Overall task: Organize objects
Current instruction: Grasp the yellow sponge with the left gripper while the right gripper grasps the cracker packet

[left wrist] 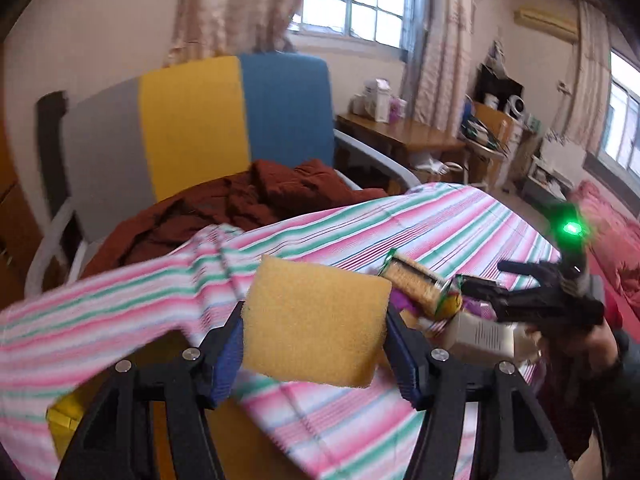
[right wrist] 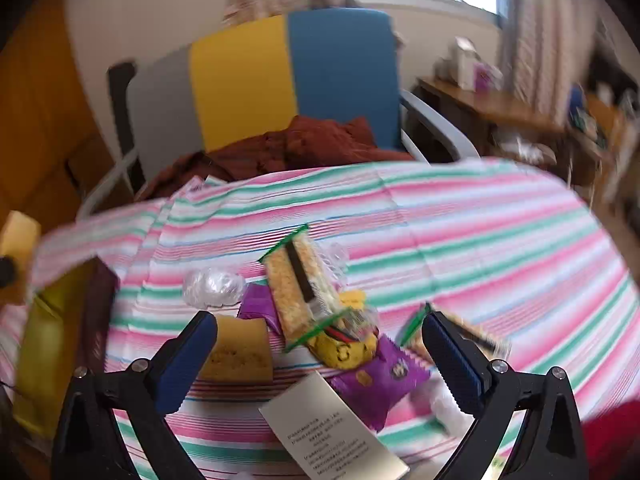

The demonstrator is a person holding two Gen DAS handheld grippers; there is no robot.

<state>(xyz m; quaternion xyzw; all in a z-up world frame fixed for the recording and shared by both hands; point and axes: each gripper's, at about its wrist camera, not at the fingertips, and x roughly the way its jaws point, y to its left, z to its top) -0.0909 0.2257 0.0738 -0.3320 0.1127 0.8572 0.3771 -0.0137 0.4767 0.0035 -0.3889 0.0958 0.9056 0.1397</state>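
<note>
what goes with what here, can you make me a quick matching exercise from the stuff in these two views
Things:
1. sponge
2. purple snack packet
3. clear-wrapped cracker pack
4. reddish-brown cloth

Where:
A. heaped on the chair
B. held in the left claw
C. flat on the striped cloth, lying across the snack pile
D. under the open right claw

Pairs: 1-B, 2-D, 3-C, 4-A

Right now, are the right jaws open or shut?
Open. The right gripper has its jaws spread wide above the snack packets, gripping nothing.
</note>
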